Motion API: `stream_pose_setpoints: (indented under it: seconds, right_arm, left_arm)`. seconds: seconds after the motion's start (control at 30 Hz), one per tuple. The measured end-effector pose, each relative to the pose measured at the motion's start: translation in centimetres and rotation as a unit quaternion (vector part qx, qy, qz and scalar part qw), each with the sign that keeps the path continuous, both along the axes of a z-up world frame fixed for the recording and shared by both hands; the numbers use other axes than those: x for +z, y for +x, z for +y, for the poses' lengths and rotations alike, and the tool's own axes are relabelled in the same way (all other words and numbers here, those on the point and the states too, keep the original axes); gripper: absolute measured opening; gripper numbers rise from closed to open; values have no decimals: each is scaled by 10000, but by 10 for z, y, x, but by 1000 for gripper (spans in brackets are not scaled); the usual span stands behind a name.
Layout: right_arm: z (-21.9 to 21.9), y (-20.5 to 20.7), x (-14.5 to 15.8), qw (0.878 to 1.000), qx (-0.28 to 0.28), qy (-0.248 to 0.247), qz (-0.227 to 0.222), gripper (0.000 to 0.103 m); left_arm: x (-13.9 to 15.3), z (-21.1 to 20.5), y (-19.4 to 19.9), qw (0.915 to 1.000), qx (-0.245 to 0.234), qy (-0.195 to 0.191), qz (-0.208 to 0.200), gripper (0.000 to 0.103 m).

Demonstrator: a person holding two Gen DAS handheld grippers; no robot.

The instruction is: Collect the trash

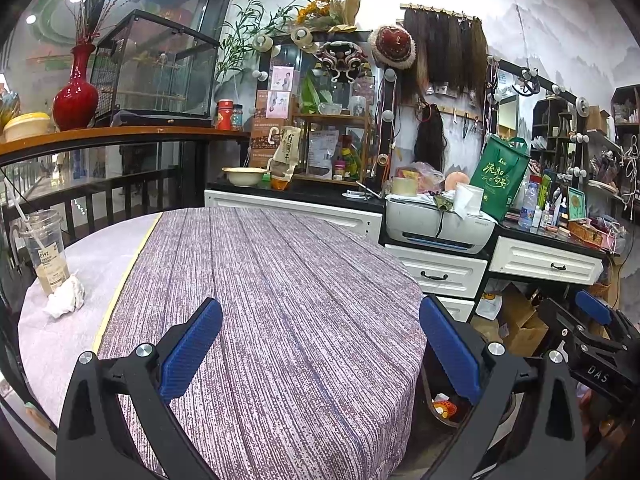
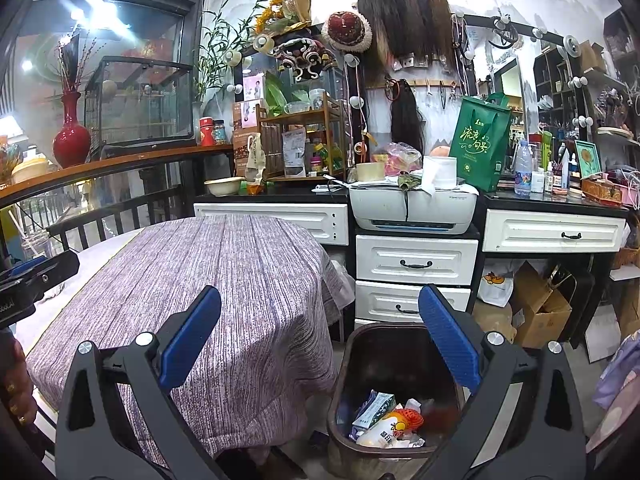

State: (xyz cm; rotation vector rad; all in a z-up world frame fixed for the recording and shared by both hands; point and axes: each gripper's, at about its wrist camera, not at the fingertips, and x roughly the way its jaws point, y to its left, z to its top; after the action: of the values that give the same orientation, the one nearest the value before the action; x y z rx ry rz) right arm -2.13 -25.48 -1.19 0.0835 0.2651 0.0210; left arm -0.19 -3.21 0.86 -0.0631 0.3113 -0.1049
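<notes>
Only the left view shows the cup point(image 1: 44, 250) and crumpled tissue point(image 1: 65, 297) far left on the tabletop point(image 1: 280, 300); the right shows the bin point(image 2: 394, 396). Both hand-held grippers point(image 1: 320, 348) point(image 2: 320, 344) gape empty.

The bench point(image 1: 280, 300) wears a striped cloth; 1 plastic cup point(image 1: 44, 250) touches a crumpled tissue point(image 1: 66, 297) at its left edge.

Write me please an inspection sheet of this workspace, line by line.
Surface: round table under a striped purple cloth.
Job's things: plastic cup with straw and crumpled tissue at the table's left edge; brown bin on the floor beside the table, holding cartons and wrappers.
Clutter: printer, green bag, bottles on the counter.
Grippers: left gripper and right gripper open, empty.
Cables: nothing seen.
Surroundings: red vase, glass cage, white drawers.
</notes>
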Motion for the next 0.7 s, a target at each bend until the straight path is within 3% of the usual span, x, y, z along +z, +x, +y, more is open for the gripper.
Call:
stream_pose_setpoints:
  seconds: [0.7]
  right_arm:
    - [1,0,-1,10000,7,6,0,97]
  left_arm:
    - [2,-3,-2,9999,78,69,-7,98]
